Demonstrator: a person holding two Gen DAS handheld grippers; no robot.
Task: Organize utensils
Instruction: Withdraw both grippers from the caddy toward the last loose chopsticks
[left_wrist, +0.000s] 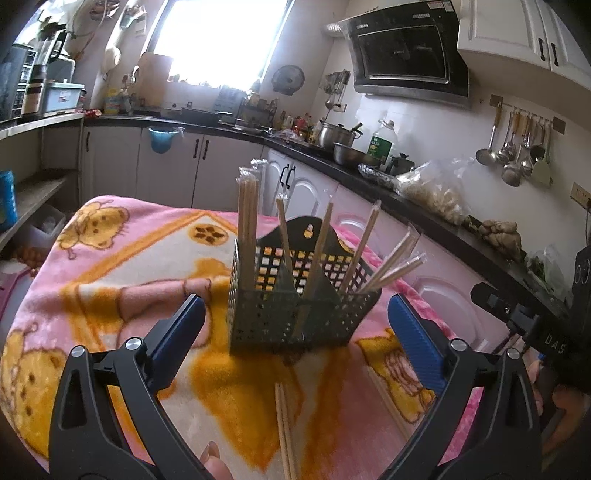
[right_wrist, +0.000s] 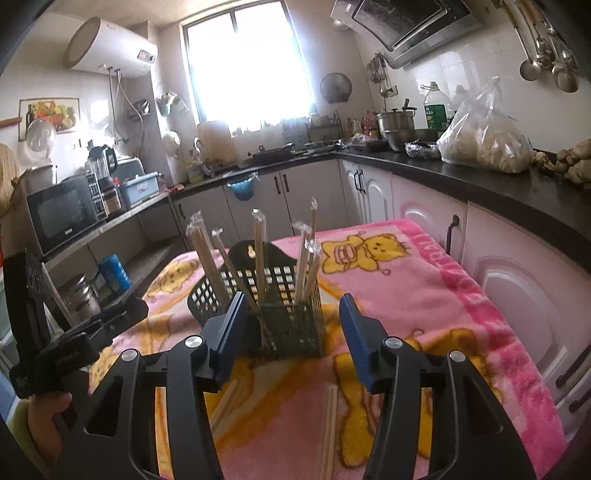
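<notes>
A black holder (left_wrist: 295, 310) with lots of little square holes stands on a pink blanket (left_wrist: 122, 258) that has yellow bears on it. The blanket covers a table, and the holder sits near the middle of it, well away from the edges. The holder has walls inside that split it into parts. Its back wall is taller and has a round top.

Many wrapped chopsticks (left_wrist: 248, 221) stick up out of the holder. Some stand almost straight. Some lean out toward the side where the counter (left_wrist: 424, 206) is. Each one has a clear wrapper tip on top.

The left gripper (left_wrist: 295, 332) is wide open. Its blue fingers (left_wrist: 417, 343) stand on each side of the holder but do not touch it. Nothing is between them. One more pair of chopsticks (left_wrist: 286, 432) lies flat on the blanket, close to the near edge, just under this gripper.

The right gripper (right_wrist: 291, 332) is part way open and holds nothing. Its blue pads (right_wrist: 354, 339) are near the holder (right_wrist: 291, 325) but not on it. Loose chopsticks (right_wrist: 328, 432) lie flat on the blanket (right_wrist: 424, 295) below it, by the near edge.

A hand (right_wrist: 48, 413) holds the left gripper at the far left of the right view.
</notes>
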